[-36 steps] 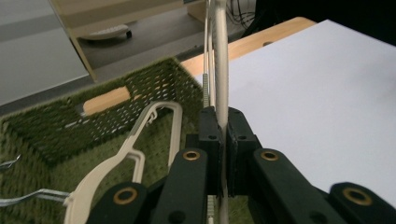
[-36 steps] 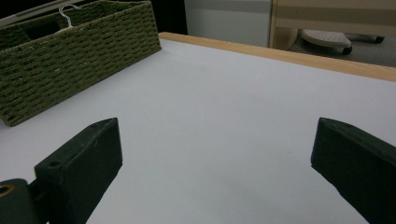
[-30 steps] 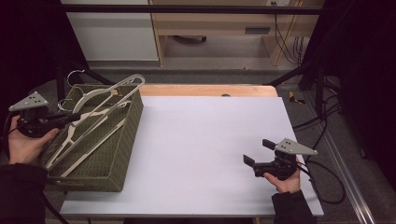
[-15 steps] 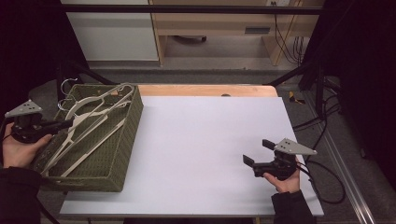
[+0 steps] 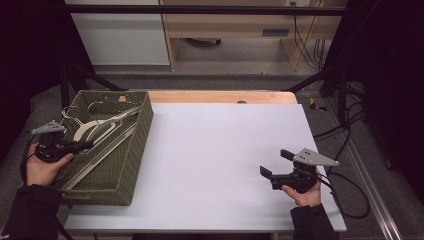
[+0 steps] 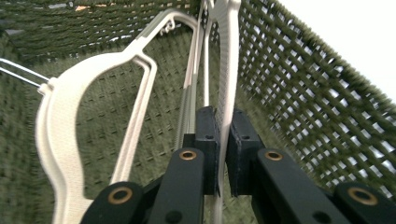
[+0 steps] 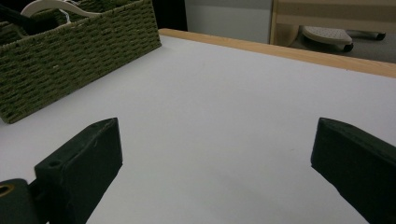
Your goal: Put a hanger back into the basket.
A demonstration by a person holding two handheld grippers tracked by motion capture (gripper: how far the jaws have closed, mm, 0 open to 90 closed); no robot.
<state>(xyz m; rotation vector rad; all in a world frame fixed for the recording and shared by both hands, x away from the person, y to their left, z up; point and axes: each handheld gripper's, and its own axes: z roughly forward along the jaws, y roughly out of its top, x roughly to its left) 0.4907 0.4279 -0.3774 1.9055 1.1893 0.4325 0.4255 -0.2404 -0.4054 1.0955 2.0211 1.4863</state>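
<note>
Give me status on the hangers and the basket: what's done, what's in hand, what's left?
Done: one white hanger lies inside the green woven basket. In hand: the left gripper is shut on a second hanger's bar, held low in the basket. Left: release it and withdraw. The right gripper rests open on the white table, holding nothing. No other hangers are on the table.

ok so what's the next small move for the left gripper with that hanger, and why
Probably open the jaws and let go. The left gripper is shut on a white hanger, which in the high view already lies down inside the green woven basket among the other hangers. The right gripper rests open over the white table, so nothing waits on it.
</note>
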